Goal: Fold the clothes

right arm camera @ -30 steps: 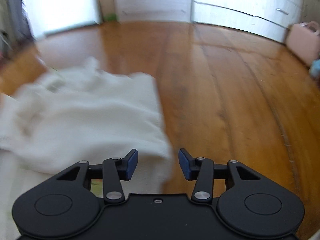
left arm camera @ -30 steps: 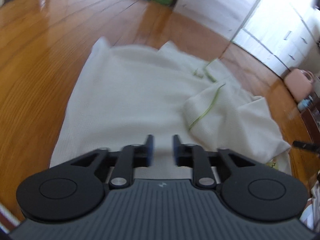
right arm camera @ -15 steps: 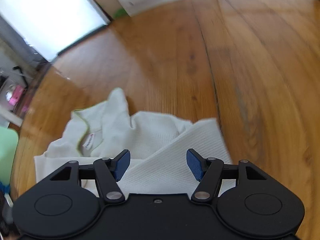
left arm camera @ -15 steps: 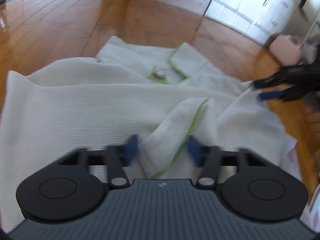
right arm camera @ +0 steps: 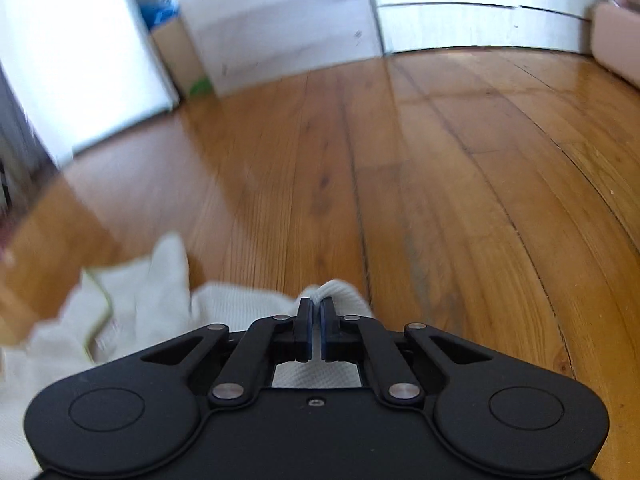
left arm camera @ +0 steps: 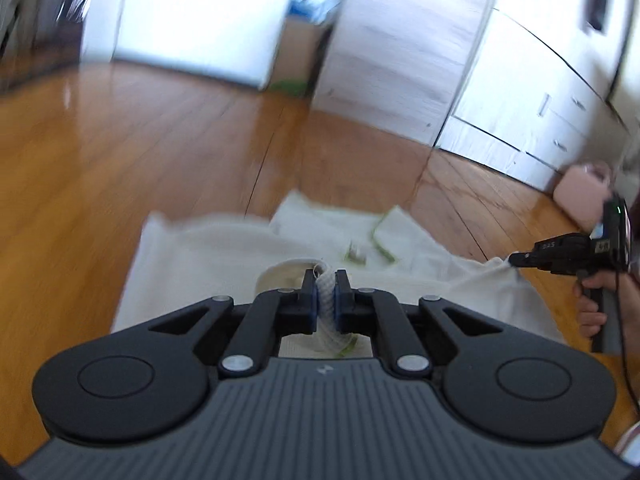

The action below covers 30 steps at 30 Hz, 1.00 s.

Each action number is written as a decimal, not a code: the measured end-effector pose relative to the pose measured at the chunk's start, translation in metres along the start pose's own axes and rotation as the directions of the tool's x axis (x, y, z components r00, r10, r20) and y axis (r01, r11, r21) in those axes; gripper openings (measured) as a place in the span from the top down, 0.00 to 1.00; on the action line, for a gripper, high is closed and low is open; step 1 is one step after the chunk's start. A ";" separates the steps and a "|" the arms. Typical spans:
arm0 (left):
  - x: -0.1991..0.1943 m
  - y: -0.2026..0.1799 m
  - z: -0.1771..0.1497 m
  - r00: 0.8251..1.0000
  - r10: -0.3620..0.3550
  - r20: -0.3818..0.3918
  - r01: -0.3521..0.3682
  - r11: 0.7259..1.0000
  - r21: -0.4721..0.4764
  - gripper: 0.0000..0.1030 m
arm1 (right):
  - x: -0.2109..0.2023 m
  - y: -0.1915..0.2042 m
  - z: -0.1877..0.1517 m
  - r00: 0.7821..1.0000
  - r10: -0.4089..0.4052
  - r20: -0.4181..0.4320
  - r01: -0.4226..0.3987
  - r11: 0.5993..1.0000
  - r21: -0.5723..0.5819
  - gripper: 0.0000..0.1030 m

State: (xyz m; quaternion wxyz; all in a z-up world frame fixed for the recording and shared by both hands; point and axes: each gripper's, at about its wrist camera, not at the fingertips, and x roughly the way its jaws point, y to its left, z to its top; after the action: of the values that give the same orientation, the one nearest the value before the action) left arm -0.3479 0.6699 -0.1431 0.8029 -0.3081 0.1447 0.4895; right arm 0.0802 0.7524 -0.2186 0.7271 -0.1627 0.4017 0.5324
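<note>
Left wrist view, left tool (left arm camera: 326, 294) pinching white garment (left arm camera: 208, 256) fold, right tool (right arm camera: 316, 326) pinching its edge.

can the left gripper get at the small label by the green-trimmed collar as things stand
Probably not yet: the left gripper is shut on a bunched fold of the white waffle-knit garment. The small label lies uncovered just ahead, so only the occupied grip blocks it.

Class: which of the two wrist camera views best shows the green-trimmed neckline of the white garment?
The left wrist view. There the white garment lies spread on the wooden floor, and its green-trimmed neckline and label lie ahead of the left gripper. The right wrist view shows only a blurred strip of green trim at its left edge.
</note>
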 end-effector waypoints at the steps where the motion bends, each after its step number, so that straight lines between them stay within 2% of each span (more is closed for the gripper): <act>1: 0.003 0.004 -0.007 1.000 -0.003 -0.022 0.003 1.000 -0.007 0.93 | -0.001 -0.004 0.000 1.000 0.002 0.015 -0.002 1.000 0.013 0.96; 4: 0.017 0.004 -0.027 0.993 0.012 -0.116 -0.006 0.999 0.052 0.93 | -0.004 -0.015 0.001 0.998 0.006 0.059 -0.009 0.999 0.050 0.96; 6: 0.030 0.000 -0.035 0.978 0.040 -0.206 -0.019 0.995 0.102 0.89 | -0.005 -0.022 0.001 0.996 0.007 0.088 -0.014 0.997 0.075 0.96; 8: 0.037 -0.001 -0.038 0.961 0.054 -0.270 -0.023 0.993 0.118 0.84 | -0.008 -0.013 -0.002 0.995 -0.049 0.088 0.049 0.999 0.003 0.90; 9: 0.035 0.003 -0.037 0.963 0.042 -0.267 -0.018 0.996 0.092 0.74 | -0.014 -0.010 -0.007 0.992 -0.077 0.103 0.078 0.997 -0.009 0.81; 10: 0.032 0.008 -0.035 0.968 0.025 -0.250 -0.012 0.998 0.054 0.65 | -0.023 -0.010 -0.015 0.988 -0.093 0.125 0.094 0.996 -0.002 0.63; 11: 0.030 0.014 -0.032 0.975 0.006 -0.221 -0.004 1.000 0.009 0.46 | -0.032 -0.010 -0.022 0.983 -0.109 0.147 0.109 0.994 0.006 0.54; 12: 0.029 0.020 -0.030 0.980 -0.005 -0.197 -0.002 0.999 -0.034 0.40 | -0.040 -0.009 -0.030 0.978 -0.125 0.169 0.124 0.992 0.014 0.46; 14: 0.032 0.030 -0.029 0.985 -0.013 -0.172 -0.005 0.995 -0.102 0.40 | -0.058 -0.009 -0.045 0.965 -0.157 0.212 0.153 0.988 0.032 0.46; 17: 0.042 0.028 -0.024 0.986 -0.028 -0.162 0.014 0.996 -0.083 0.40 | -0.086 -0.023 -0.076 0.963 -0.142 0.230 0.134 0.990 0.049 0.47; 19: 0.052 0.025 -0.021 0.985 -0.036 -0.169 0.027 0.998 -0.051 0.43 | -0.100 -0.029 -0.095 0.967 -0.116 0.226 0.116 0.993 0.014 0.46; 20: 0.060 0.021 -0.021 0.980 -0.036 -0.195 0.033 0.999 -0.019 0.52 | -0.101 -0.025 -0.100 0.973 -0.093 0.209 0.109 0.992 -0.066 0.47; 21: 0.069 0.018 -0.021 0.975 -0.036 -0.220 0.040 0.999 0.012 0.80 | -0.101 -0.022 -0.104 0.979 -0.071 0.191 0.100 0.984 -0.146 0.47; 22: 0.076 0.014 -0.022 0.970 -0.031 -0.240 0.043 0.998 0.044 0.91 | -0.101 -0.018 -0.109 0.984 -0.051 0.170 0.089 0.970 -0.224 0.48; 25: 0.080 -0.001 -0.019 0.979 -0.008 -0.203 0.036 0.990 0.137 0.96 | -0.102 -0.006 -0.122 0.995 0.000 0.099 0.044 0.893 -0.448 0.49; 26: 0.076 -0.006 -0.014 0.984 0.000 -0.177 0.029 0.986 0.162 0.97 | -0.099 -0.003 -0.126 0.995 -0.020 0.097 0.066 0.868 -0.493 0.49; 27: 0.072 -0.010 -0.008 0.990 0.004 -0.141 0.021 0.984 0.178 0.97 | -0.092 -0.001 -0.128 0.990 -0.073 0.118 0.123 0.850 -0.512 0.49; 28: 0.066 -0.012 0.000 0.995 0.010 -0.101 0.008 0.983 0.184 0.97 | -0.086 -0.001 -0.128 0.985 -0.109 0.130 0.161 0.845 -0.510 0.49; 30: 0.062 -0.010 0.012 0.997 0.044 -0.062 -0.032 0.983 0.182 0.97 | -0.078 -0.007 -0.125 0.981 -0.139 0.135 0.187 0.866 -0.465 0.51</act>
State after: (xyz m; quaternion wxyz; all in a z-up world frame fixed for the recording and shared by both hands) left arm -0.3105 0.7172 -0.1631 0.8128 -0.2470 0.2207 0.4792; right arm 0.0262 0.6161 -0.2388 0.7260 -0.3432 0.2078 0.5585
